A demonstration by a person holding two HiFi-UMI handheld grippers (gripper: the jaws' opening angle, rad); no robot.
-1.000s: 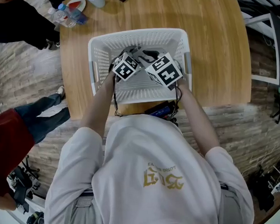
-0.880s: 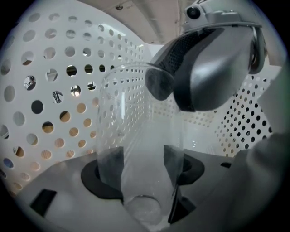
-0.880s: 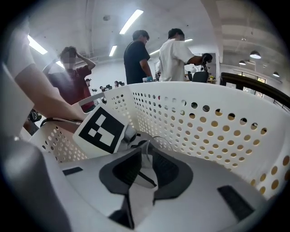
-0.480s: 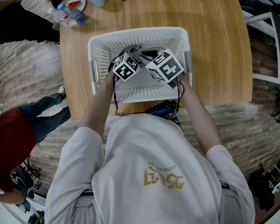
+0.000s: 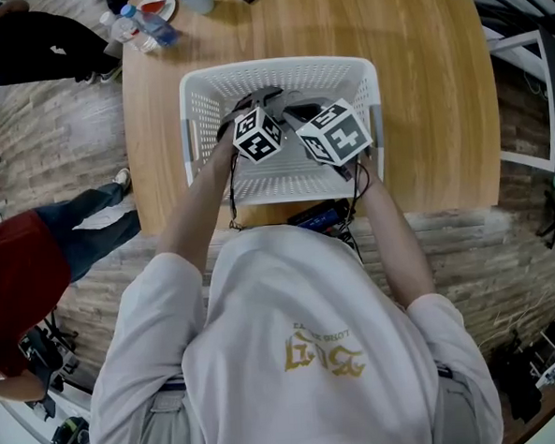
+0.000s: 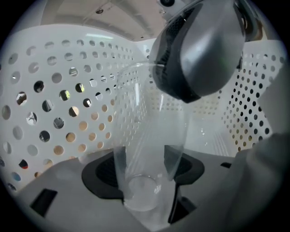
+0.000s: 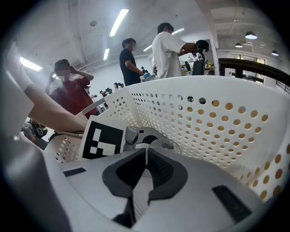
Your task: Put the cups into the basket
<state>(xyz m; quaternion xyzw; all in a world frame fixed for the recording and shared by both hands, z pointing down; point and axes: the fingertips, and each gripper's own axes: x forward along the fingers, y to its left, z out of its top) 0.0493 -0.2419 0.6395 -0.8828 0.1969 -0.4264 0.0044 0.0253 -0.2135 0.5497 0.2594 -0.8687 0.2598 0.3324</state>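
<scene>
Left gripper (image 6: 144,170) clamps the clear cup (image 6: 147,136) by its base inside the basket (image 5: 278,71). Right gripper (image 7: 146,170), just to its right, is empty, and its jaws have just closed almost together. Risk: it may nudge the rim and topple the cup on release.

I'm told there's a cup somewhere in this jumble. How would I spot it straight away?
Start at the wooden table and find the white basket with round holes standing on it. Inside the basket, the left gripper clamps the clear cup near its base. The cup is the only see-through thing there: tall, widening towards its rim, with the basket's holes showing through it.
</scene>
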